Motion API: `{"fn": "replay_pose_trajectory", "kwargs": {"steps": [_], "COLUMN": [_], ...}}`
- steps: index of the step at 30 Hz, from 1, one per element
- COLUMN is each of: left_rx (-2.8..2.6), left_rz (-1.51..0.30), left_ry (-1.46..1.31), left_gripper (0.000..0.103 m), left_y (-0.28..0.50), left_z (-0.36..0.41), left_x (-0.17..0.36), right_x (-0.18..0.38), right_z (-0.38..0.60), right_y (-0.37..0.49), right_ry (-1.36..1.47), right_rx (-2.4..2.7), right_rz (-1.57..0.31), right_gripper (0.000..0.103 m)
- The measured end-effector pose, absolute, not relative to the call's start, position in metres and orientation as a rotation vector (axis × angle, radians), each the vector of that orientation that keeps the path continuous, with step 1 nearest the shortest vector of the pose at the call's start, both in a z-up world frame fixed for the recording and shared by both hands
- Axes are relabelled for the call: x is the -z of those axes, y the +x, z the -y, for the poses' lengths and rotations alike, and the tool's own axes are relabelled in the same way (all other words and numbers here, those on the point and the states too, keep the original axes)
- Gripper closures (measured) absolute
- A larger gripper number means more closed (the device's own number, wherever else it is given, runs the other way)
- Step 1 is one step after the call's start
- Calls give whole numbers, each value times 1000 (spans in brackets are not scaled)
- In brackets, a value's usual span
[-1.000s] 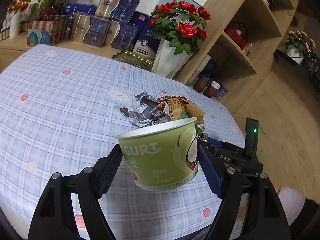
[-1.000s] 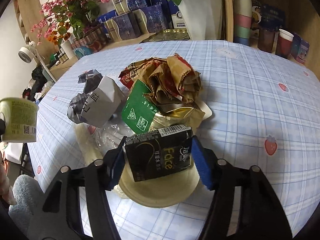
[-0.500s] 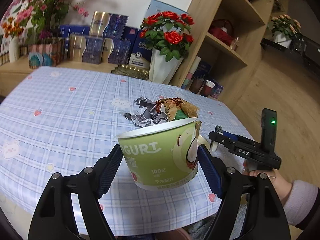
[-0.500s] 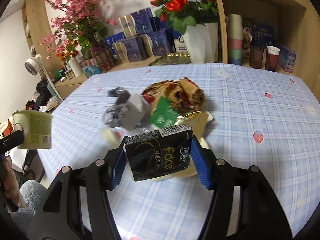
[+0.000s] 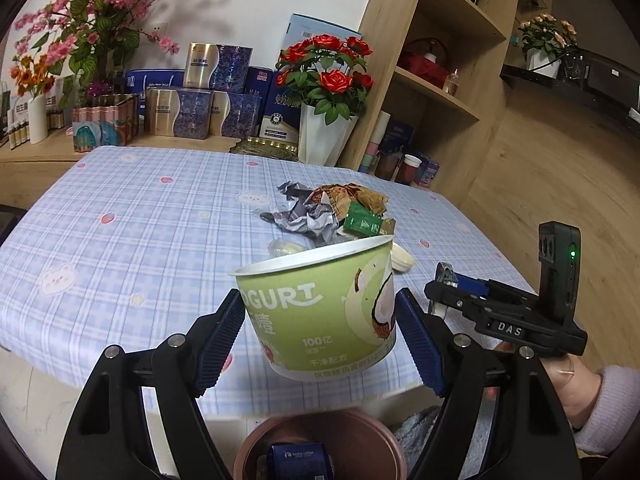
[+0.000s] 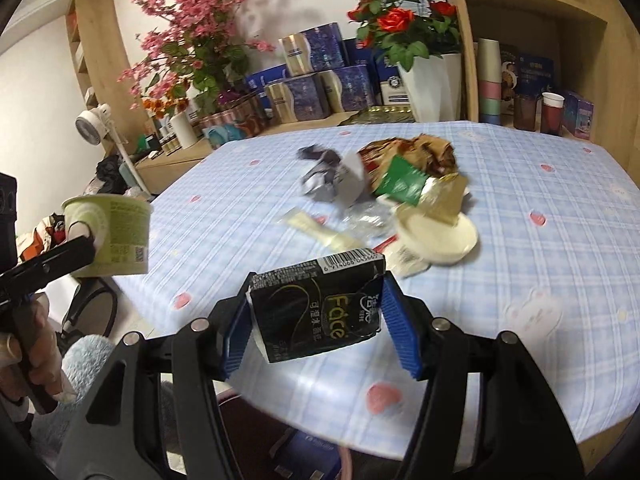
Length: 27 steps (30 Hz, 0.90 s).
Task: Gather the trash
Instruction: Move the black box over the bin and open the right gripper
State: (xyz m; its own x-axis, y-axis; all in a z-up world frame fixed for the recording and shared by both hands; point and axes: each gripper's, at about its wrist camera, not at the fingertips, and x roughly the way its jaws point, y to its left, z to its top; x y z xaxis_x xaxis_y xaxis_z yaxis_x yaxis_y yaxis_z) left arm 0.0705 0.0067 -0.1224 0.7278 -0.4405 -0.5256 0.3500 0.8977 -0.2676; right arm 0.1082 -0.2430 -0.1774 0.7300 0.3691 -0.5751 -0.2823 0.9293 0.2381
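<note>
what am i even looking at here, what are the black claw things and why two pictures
There is no robot here: a person holds a hand tool in each hand, and each tool has two jaws with blue pads and a fisheye camera looking out along them. So each picture is one tool's own view.

The left view shows the left gripper shut on a green yogurt cup, held over the table's edge above a brown bin on the floor. The right gripper shows at its side.

The right view shows the right gripper shut on a black tissue packet.

On the checked tablecloth lies a pile of trash: crumpled wrappers, a green sachet and a white lid.
</note>
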Motion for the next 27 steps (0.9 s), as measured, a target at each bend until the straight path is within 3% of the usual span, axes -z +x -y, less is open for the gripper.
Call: {"fn": "replay_pose_trajectory", "kwargs": {"steps": [27], "left_rx": [413], "left_rz": [-604], "left_ry": [-123], "left_gripper": [28], "left_y": [-34], "left_z": [-47], "left_x": [164], "right_x": [263], "right_z": [155], "right_y": [18], "right_ry": [-48], "right_rx": [-423], "right_rz": [-934], "right_gripper": [42]}}
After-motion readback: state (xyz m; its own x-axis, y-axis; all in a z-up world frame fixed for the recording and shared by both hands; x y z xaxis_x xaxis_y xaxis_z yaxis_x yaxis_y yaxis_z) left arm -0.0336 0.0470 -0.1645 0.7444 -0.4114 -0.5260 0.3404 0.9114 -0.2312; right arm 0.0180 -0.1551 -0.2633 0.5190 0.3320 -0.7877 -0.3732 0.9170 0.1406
